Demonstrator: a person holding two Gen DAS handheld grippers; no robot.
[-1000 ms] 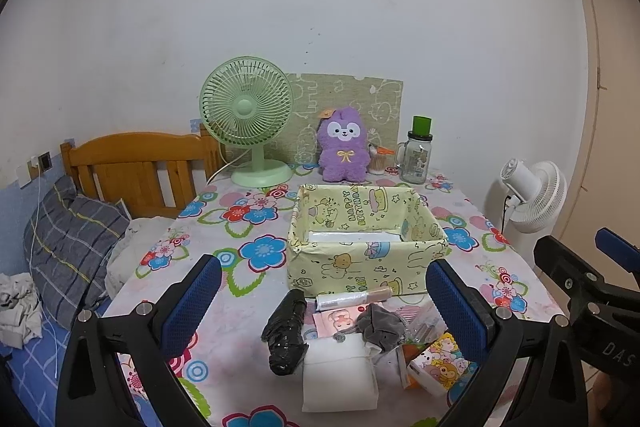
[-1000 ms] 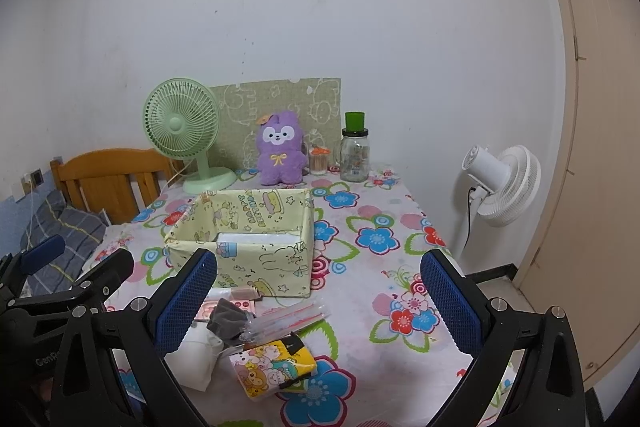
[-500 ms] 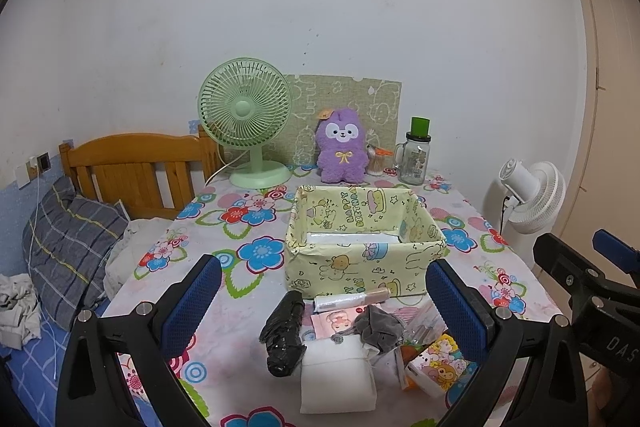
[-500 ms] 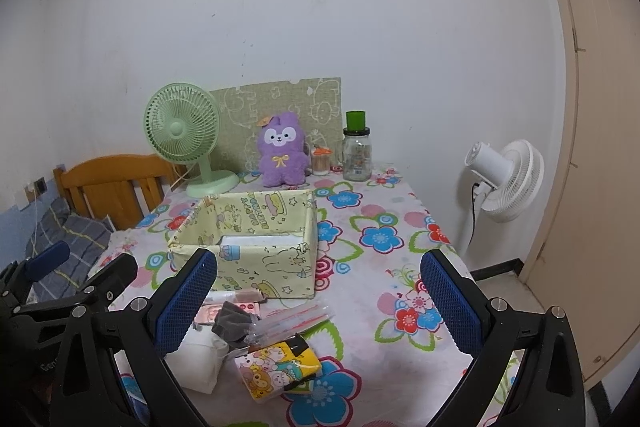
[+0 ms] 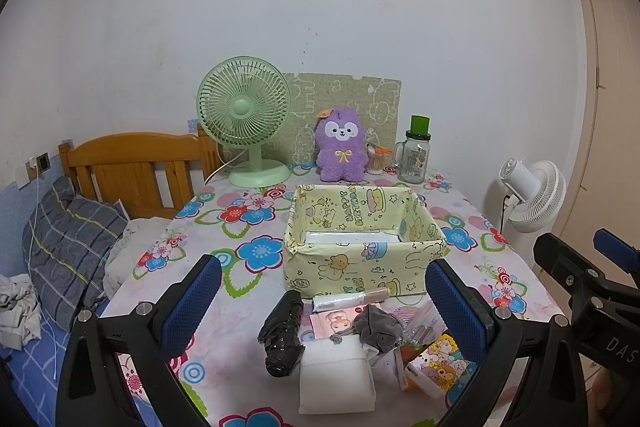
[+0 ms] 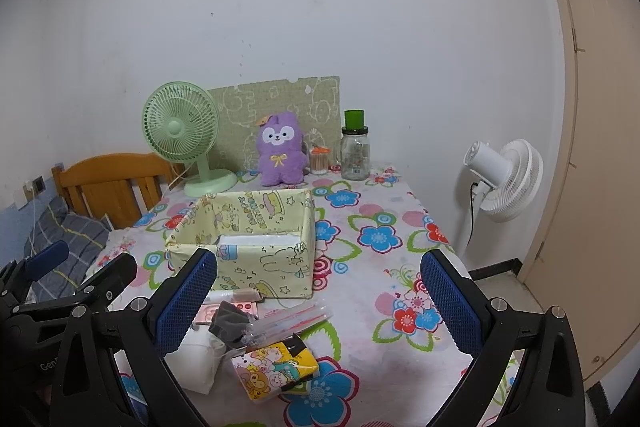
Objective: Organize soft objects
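A yellow cartoon-print fabric box stands mid-table with something white lying flat inside. In front of it lies a small pile: a white pouch, a grey scrunchie, a black folded bundle, a cartoon tissue pack, a clear sleeve and a pink card. My left gripper hovers open over the pile, holding nothing. My right gripper is open too, to the right of the left one, above the pile's right side.
At the table's back stand a green desk fan, a purple plush toy, a glass jar with green lid and a green board. A wooden bed headboard is left; a white floor fan and a door are right.
Both views have shifted only slightly; the table contents sit a touch lower and nearer in the right wrist view. Both grippers remain open and nothing on the table moved.
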